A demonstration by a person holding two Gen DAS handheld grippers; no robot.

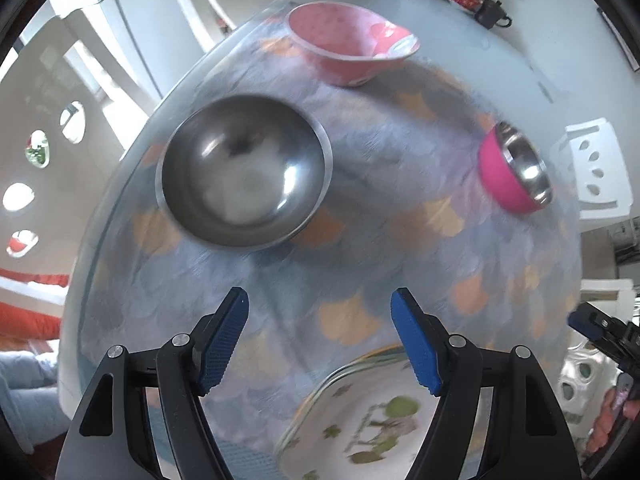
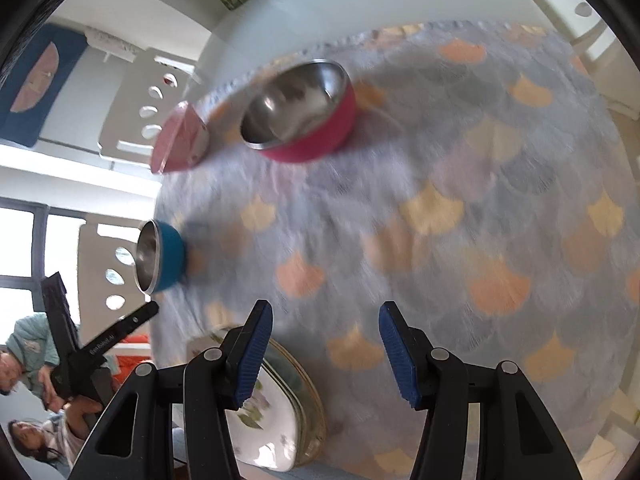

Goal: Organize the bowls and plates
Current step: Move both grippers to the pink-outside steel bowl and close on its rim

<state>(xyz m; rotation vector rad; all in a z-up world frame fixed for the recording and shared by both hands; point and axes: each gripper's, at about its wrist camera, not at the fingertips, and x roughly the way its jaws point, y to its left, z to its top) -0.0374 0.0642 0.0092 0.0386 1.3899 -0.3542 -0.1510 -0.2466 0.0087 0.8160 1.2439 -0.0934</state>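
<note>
Where bowls [image 1: 245, 176] sit: scallop-patterned tablecloth [image 1: 384, 248]

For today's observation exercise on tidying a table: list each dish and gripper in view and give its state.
Steel bowl: upright, empty.
Pale pink bowl: upright, empty.
Magenta bowl: upright, empty.
Blue bowl: upright, contents unclear.
Patterned plates: stacked at table edge.
Left gripper: open, empty.
Right gripper: open, empty.

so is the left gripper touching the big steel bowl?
Apart. In the left wrist view the left gripper has open, empty jaws, with bare tablecloth showing between its fingertips and the steel bowl.
</note>
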